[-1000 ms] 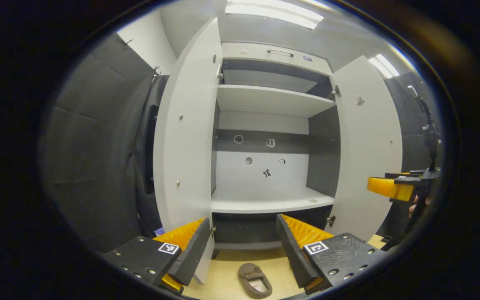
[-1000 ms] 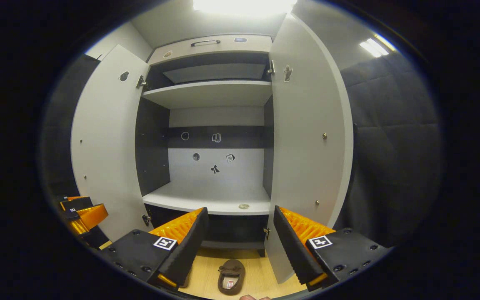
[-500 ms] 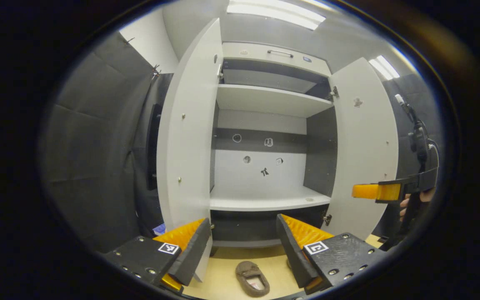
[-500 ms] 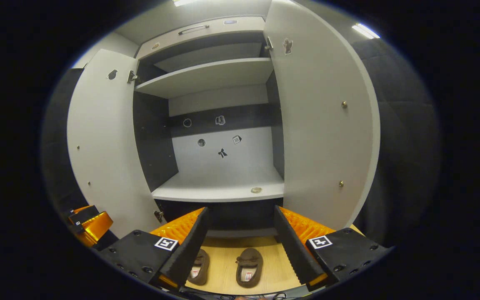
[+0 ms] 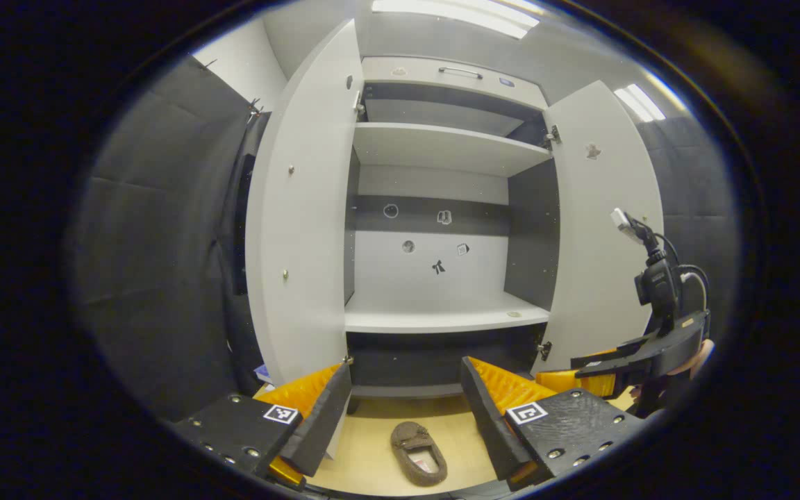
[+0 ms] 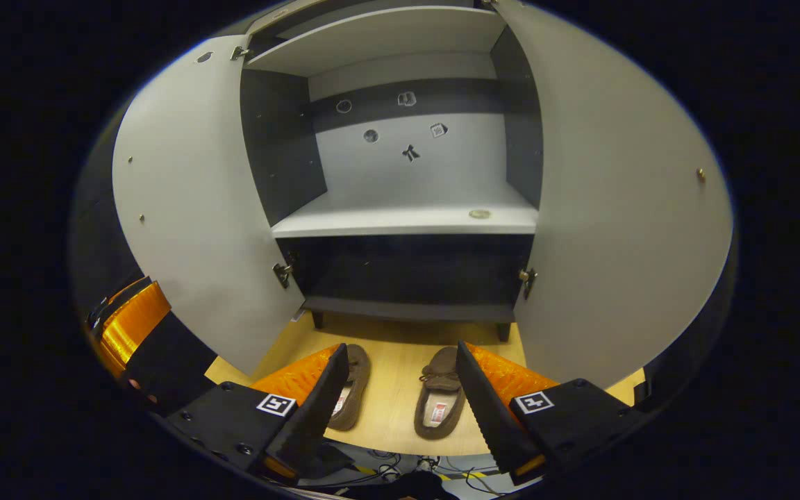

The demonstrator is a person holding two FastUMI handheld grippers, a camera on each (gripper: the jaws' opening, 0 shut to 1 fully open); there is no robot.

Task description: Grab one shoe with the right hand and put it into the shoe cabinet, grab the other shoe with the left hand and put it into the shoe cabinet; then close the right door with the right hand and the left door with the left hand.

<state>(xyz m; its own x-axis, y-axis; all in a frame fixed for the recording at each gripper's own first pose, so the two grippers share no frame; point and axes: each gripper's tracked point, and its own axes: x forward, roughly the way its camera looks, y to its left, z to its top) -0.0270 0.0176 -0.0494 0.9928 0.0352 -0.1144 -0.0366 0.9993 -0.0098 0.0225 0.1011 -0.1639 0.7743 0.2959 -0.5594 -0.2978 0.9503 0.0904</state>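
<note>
- Right now, in the right gripper view, my right gripper (image 6: 396,396) has its fingers spread apart, grasping nothing.
- Two brown shoes lie side by side on the wooden floor (image 6: 393,375) ahead of those fingers: the left shoe (image 6: 351,385) partly behind the left finger, the right shoe (image 6: 438,403) between the fingers, close to the right one.
- Beyond them stands the shoe cabinet (image 6: 407,222), both doors swung open.
- In the left gripper view, my left gripper (image 5: 405,410) is likewise released, with one shoe (image 5: 419,453) on the floor between its fingers.
</note>
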